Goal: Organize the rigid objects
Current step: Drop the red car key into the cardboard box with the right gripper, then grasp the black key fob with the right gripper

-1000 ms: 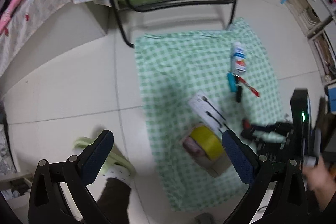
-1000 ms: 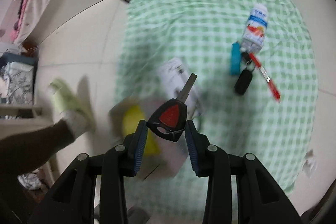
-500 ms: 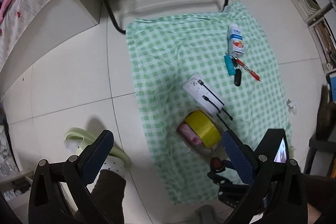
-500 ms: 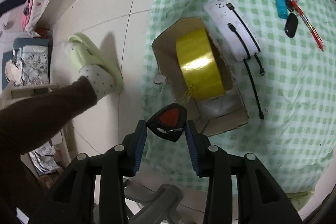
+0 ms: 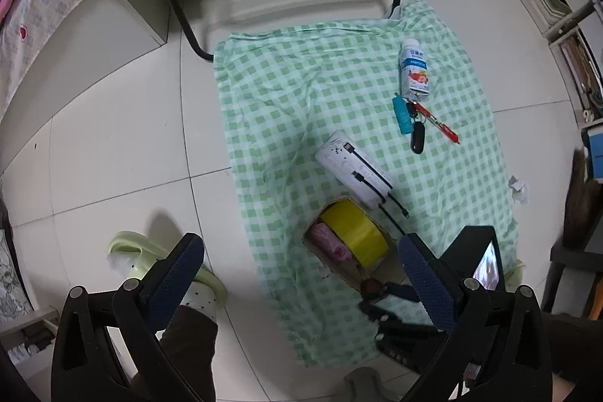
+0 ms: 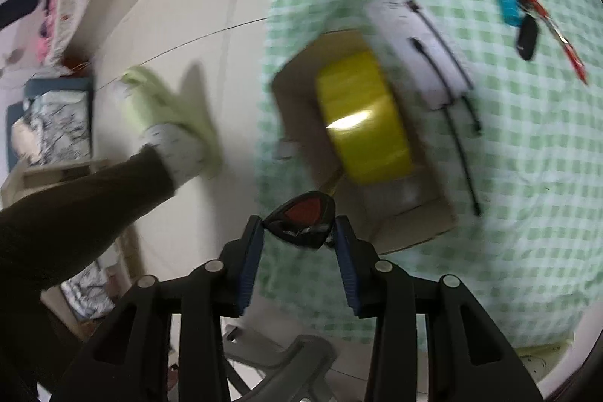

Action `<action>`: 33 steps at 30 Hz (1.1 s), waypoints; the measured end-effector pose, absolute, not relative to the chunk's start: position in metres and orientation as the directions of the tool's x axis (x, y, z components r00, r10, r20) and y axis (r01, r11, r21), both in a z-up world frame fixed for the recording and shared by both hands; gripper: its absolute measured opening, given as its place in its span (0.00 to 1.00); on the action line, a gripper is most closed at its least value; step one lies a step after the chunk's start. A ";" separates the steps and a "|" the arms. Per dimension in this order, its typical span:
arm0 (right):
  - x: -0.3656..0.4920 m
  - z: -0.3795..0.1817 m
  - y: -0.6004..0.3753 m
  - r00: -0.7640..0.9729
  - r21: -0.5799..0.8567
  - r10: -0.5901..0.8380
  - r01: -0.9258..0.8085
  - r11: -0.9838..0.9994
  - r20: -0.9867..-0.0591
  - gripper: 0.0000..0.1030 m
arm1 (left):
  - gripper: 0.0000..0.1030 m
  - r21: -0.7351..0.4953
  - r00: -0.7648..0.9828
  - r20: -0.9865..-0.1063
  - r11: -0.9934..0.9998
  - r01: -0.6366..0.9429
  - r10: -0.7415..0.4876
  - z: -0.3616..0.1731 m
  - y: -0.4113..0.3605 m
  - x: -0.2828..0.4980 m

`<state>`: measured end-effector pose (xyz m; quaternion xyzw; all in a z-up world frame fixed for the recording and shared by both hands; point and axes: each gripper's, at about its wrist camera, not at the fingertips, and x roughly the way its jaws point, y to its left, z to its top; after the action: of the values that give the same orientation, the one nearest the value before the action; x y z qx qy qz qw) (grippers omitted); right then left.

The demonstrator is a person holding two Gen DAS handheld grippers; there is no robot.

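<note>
Right claw (image 6: pixel 298 232): pinching red-faced car key (image 6: pixel 301 219) by its edges, above near corner of cardboard box (image 6: pixel 414 213). Left claw (image 5: pixel 297 260): spread, empty, held high. Risk: yellow tape roll (image 6: pixel 363 127) fills the box; key released here may strike the rim and land on green checked cloth (image 6: pixel 527 145)

Each gripper (image 6: pixel 297 232) (image 5: pixel 301 259): black frame, silver pivot screws, blue textured finger pads (image 5: pixel 424 275). Person: dark trouser leg (image 6: pixel 75 206), white dotted sock (image 6: pixel 177 149).

Two wrist views, both looking down at the floor.
Left sits high and wide; right hangs closer, and both catch the cardboard box (image 5: pixel 341 264) (image 6: pixel 410 213) on the checked cloth (image 5: pixel 301 93) (image 6: pixel 527 176).
</note>
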<state>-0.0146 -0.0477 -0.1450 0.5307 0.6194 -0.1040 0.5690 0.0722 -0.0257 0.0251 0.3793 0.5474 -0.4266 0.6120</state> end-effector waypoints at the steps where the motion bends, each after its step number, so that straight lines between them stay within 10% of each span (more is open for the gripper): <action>1: -0.018 -0.148 -0.050 0.207 0.467 0.540 0.787 0.403 -0.815 0.39 | 1.00 -0.003 0.037 -0.994 0.347 0.938 -0.106 0.025 -0.026 0.072; 12: -0.048 -0.138 -0.101 0.288 0.480 0.487 0.811 0.333 -0.824 0.93 | 1.00 0.023 0.056 -0.994 0.336 0.941 -0.089 0.019 -0.034 0.065; 16: -0.065 -0.149 -0.133 0.110 0.273 0.346 0.841 0.467 -0.932 0.94 | 1.00 0.055 0.086 -0.992 0.312 0.948 -0.088 0.017 -0.038 0.057; 23: -0.096 -0.199 -0.189 -0.133 0.016 0.205 0.804 0.595 -0.970 0.67 | 1.00 0.087 0.110 -0.992 0.305 0.948 -0.061 0.007 -0.039 0.059; 33: -0.098 -0.256 -0.254 -0.071 0.027 0.189 0.881 0.473 -0.979 0.67 | 1.00 -0.002 0.030 -0.997 0.444 0.896 -0.065 -0.002 -0.056 0.078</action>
<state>-0.0982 -0.2535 -0.2561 0.4051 0.6604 -0.3154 0.5480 0.0776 -0.0560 -0.0022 0.3586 0.5793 -0.3868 0.6215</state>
